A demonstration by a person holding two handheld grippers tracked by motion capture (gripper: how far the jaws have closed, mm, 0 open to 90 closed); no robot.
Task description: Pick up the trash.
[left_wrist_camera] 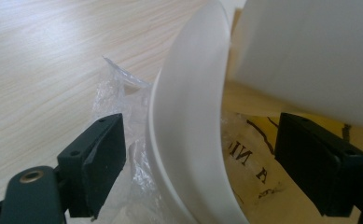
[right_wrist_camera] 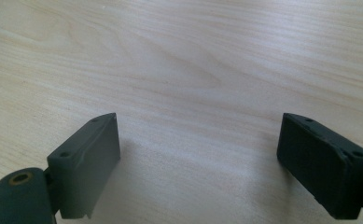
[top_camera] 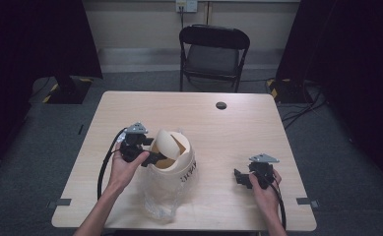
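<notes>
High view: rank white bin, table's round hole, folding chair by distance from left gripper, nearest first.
From the left gripper:
1. white bin, right at the jaws, its rim between them.
2. round hole, far right part of the table.
3. folding chair, beyond the table's far edge.

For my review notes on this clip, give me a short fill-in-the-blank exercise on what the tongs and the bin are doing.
1. The left tongs straddle the rim of the white ____, pads not pressing.
2. The bin is lined with a clear plastic ____.
3. The right tongs are open over bare ____.
4. Beyond the table stands a black folding ____.

Missing words: bin; bag; table; chair
</notes>
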